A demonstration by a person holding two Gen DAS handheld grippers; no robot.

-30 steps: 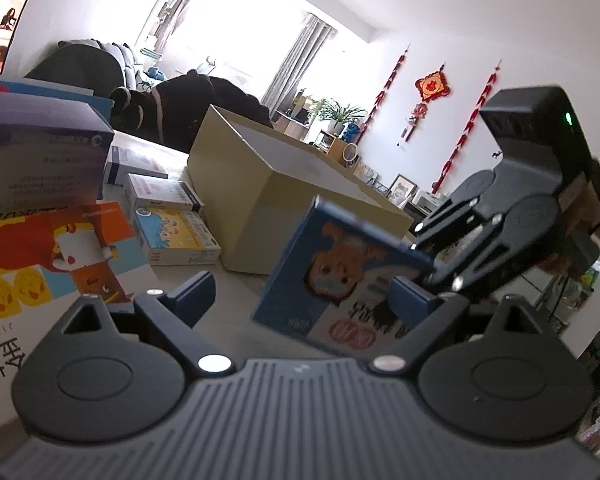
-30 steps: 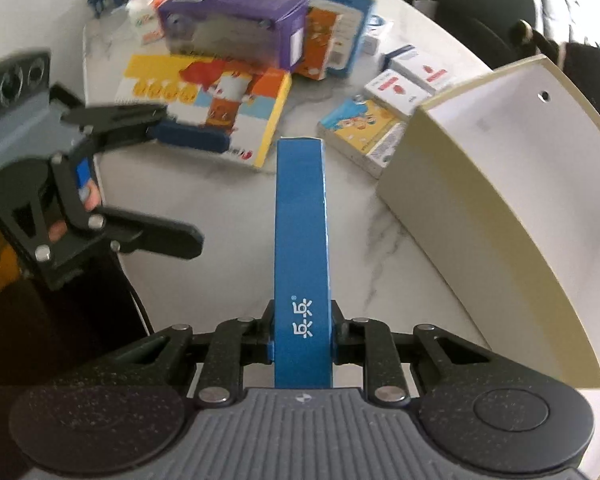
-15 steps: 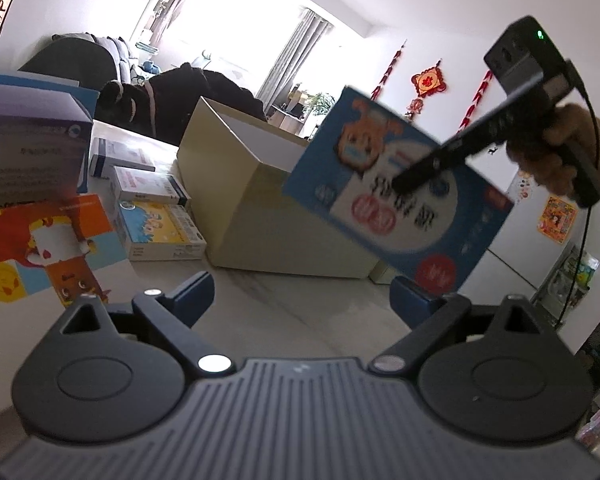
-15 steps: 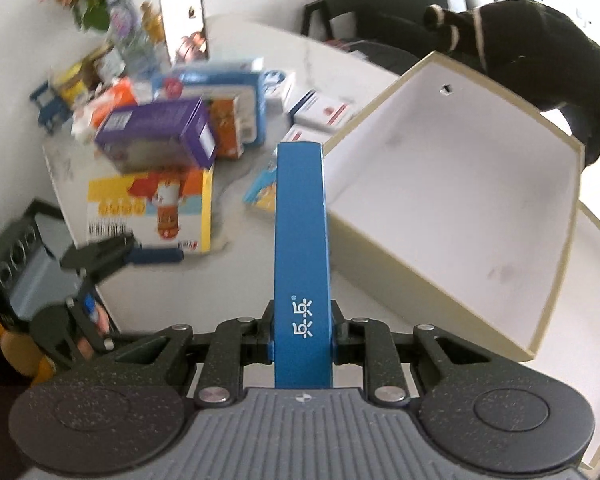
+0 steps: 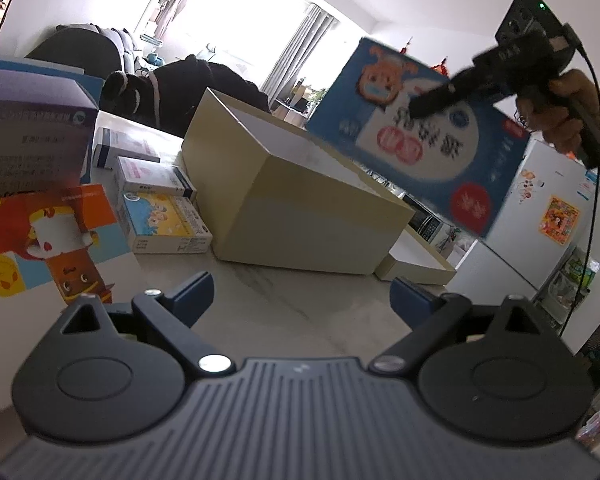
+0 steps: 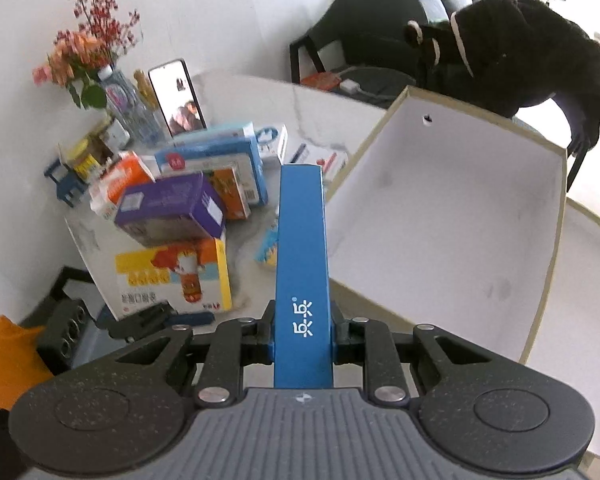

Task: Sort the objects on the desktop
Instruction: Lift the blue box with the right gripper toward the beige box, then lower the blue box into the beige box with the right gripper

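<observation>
My right gripper (image 6: 303, 334) pinches the flat blue cardboard box (image 6: 302, 264) above the empty beige carton (image 6: 452, 216); left gripper (image 5: 302, 294) spread, other boxes unsorted

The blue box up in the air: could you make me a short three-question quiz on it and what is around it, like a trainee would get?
1. True or false: the right gripper is shut on the blue box.
2. What lies inside the big beige box?
A. a phone
B. small boxes
C. nothing that shows
3. Fill the gap: the left gripper holds ____.

Key
1. True: its jaws clamp the blue box's narrow edge.
2. C: only bare white walls and floor show.
3. Nothing: its jaws stand open over the table.
</observation>
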